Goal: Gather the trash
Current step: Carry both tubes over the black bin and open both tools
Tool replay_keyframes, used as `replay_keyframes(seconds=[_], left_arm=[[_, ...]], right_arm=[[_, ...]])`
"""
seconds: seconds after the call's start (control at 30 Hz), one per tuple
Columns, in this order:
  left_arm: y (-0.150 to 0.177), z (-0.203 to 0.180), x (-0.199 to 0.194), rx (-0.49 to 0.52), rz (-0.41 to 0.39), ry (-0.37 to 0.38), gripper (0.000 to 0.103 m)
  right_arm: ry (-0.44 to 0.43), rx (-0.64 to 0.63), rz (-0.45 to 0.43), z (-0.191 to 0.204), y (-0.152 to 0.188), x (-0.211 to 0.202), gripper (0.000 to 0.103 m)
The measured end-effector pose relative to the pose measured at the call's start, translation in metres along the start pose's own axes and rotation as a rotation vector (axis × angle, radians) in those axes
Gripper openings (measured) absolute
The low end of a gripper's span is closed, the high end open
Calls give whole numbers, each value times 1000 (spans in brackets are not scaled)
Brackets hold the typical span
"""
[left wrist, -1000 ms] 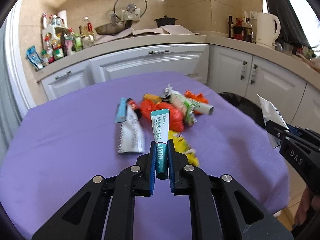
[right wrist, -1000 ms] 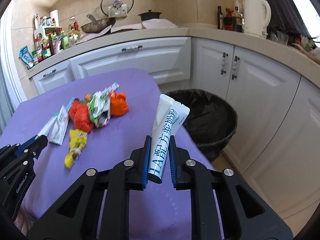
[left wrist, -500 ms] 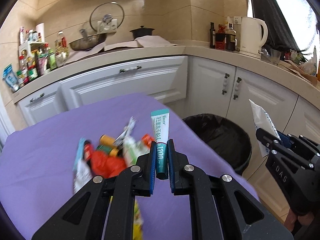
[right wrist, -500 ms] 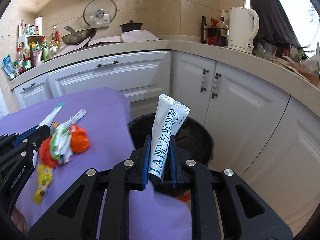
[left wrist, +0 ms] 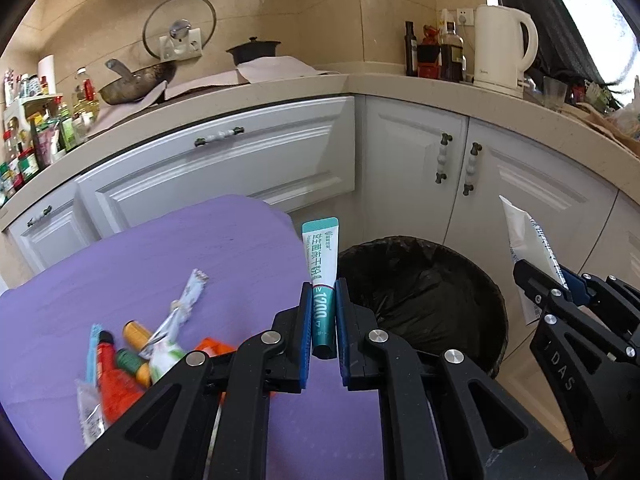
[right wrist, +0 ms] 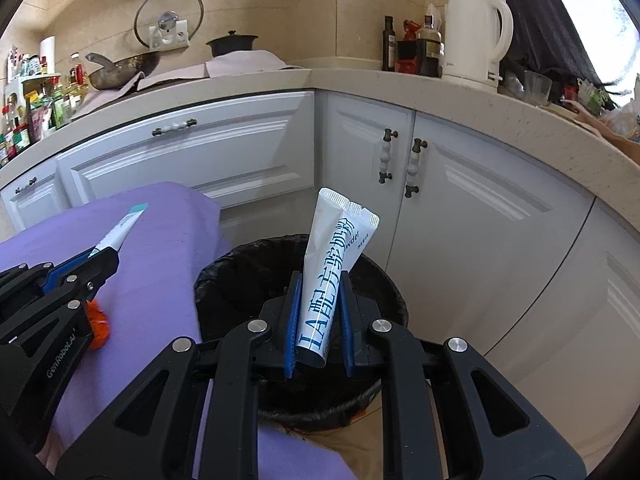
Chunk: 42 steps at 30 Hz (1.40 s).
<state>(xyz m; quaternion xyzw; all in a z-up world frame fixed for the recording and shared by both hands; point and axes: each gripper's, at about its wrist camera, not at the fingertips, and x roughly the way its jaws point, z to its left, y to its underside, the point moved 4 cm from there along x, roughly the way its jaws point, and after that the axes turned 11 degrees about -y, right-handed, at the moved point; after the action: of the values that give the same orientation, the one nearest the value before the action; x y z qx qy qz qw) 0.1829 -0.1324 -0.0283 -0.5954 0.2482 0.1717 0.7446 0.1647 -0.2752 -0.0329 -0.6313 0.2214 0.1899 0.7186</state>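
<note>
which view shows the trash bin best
The left wrist view: the bin shows most of its rim and black liner, with only the left gripper over its near edge. In the right wrist view the right gripper and its white tube hide the bin's middle.

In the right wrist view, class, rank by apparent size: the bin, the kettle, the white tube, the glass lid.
1. bin
2. white tube, though it is nearest the camera
3. kettle and glass lid: too alike to rank
</note>
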Motion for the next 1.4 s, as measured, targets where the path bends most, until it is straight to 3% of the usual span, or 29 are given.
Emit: replay_keyframes(seconds=[0.57, 0.63, 0.7, 0.83, 1.13, 1.4], left_arm=[[-13, -42, 52, 81, 67, -10, 12], [-13, -45, 54, 86, 70, -10, 17], [-12, -46, 57, 81, 77, -17, 36], [-10, -42, 59, 58, 93, -27, 40], [-12, -23, 33, 10, 89, -44, 42], [4, 14, -12, -9, 65, -56, 42]], right_arm=[[1, 30, 44, -33, -1, 51, 19], [-5, 28, 44, -34, -1, 54, 26], [4, 27, 46, -35, -1, 57, 32], [13, 38, 46, -38, 0, 56, 35], [8, 71, 35, -32, 2, 32, 36], [-36, 55, 36, 1, 15, 1, 36]])
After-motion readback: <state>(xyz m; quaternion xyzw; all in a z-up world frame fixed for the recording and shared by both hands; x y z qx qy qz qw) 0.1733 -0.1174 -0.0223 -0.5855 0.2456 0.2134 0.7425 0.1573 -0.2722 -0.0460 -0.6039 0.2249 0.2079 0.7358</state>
